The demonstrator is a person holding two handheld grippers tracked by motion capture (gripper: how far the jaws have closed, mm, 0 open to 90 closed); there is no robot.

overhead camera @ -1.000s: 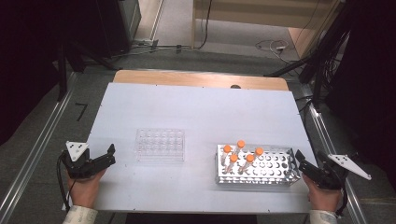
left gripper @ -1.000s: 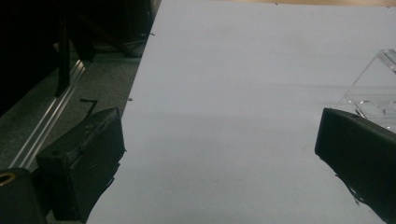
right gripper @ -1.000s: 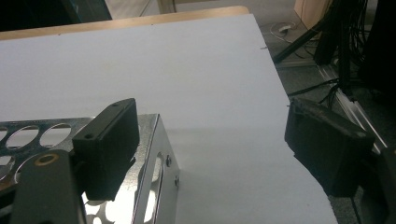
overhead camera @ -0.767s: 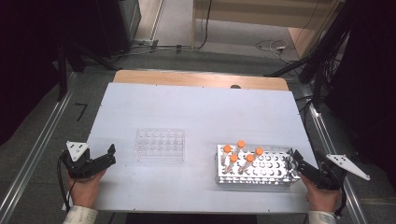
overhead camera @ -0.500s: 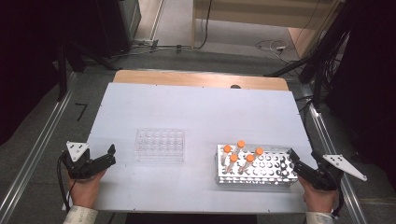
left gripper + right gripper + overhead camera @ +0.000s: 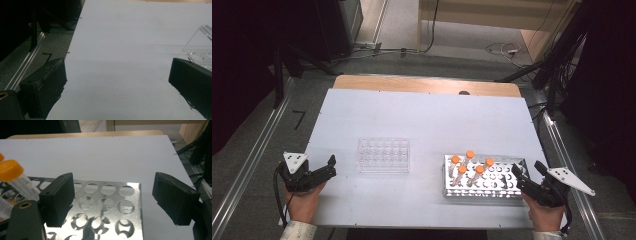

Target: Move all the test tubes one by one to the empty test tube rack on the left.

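Observation:
A metal tube rack [image 6: 507, 175] [image 6: 107, 207] stands at the front right of the white table [image 6: 432, 125]. Several orange-capped tubes [image 6: 469, 165] [image 6: 17, 180] stand in its left half. My right gripper [image 6: 528, 176] [image 6: 113, 197] is open, its jaws held over the rack's empty right end with nothing between them. A clear plastic well plate [image 6: 383, 155] [image 6: 200, 50] lies left of the rack. My left gripper [image 6: 330, 166] [image 6: 117, 82] is open at the table's front left corner, a short way left of the plate, holding nothing.
A wooden strip [image 6: 427, 84] runs along the table's far edge. Metal rails [image 6: 252, 165] flank the table on both sides. Cables and dark equipment [image 6: 532, 55] lie on the floor beyond. Bare table spreads behind the plate and rack.
My right gripper has moved a little left and forward, so its jaws now reach over the rack's right end. The left gripper has stayed put.

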